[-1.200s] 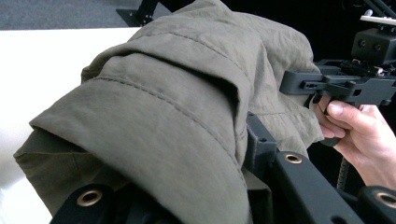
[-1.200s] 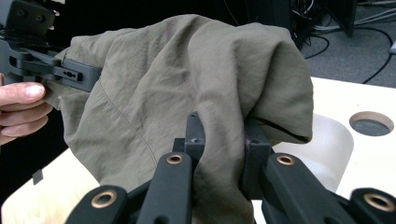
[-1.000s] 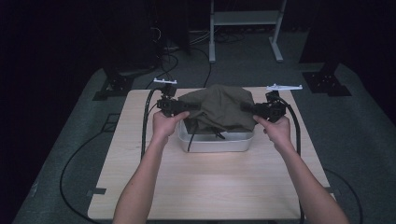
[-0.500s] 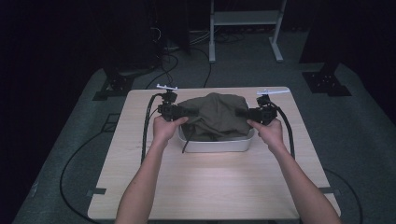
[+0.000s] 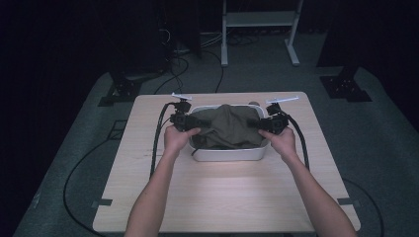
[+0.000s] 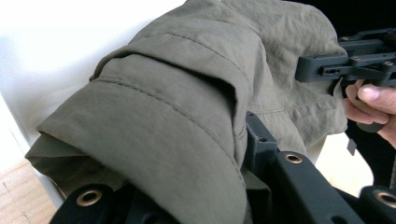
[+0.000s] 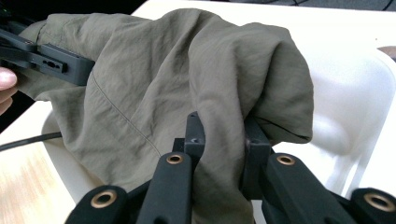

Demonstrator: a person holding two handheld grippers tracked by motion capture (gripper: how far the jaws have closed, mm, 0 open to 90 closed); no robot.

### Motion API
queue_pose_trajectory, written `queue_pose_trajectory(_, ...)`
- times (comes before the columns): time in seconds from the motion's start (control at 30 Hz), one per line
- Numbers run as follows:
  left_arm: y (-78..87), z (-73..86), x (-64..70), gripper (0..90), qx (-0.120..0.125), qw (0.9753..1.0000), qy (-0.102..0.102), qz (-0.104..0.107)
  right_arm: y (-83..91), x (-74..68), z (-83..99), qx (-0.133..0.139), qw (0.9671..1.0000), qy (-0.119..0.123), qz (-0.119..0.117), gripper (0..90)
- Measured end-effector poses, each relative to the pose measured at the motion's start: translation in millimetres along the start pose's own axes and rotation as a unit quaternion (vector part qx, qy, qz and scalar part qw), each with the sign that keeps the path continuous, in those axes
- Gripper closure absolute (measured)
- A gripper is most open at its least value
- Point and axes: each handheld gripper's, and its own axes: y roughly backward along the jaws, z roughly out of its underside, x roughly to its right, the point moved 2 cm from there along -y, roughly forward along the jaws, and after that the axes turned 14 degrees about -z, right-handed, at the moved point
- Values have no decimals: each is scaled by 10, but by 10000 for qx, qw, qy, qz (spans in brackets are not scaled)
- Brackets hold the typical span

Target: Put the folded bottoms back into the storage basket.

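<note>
Dark surroundings were recorded around a pale wooden worktop (image 5: pixel 222 197), with a white stand (image 5: pixel 259 19) on the floor beyond it. A white tub (image 5: pixel 230 154) was seen at mid-worktop, with an olive-green garment (image 5: pixel 227 126) bunched in it and heaped above its rim. The left gripper (image 5: pixel 184 120) was observed at the garment's left end, jaws pinched on a hemmed fold (image 6: pixel 154 121). The right gripper (image 5: pixel 272 122) was noted at the right end, jaws clamped on gathered cloth (image 7: pixel 219 130).
</note>
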Motion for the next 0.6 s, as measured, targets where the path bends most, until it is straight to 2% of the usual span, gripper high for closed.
queue_pose_trajectory(0.17, -55, 18, -2, 711, -137, 9998, -64, -89, -47, 22, 18, -128, 9999, -4, 58, 768)
queue_pose_trajectory(0.37, -98, 57, -40, 710, -210, 9997, -2, -121, -92, 41, 31, -229, 9997, -9, 110, 765)
queue_pose_trajectory(0.6, -126, 74, -40, 709, -302, 9992, -88, -252, -154, 49, 48, -380, 9990, 58, 208, 751)
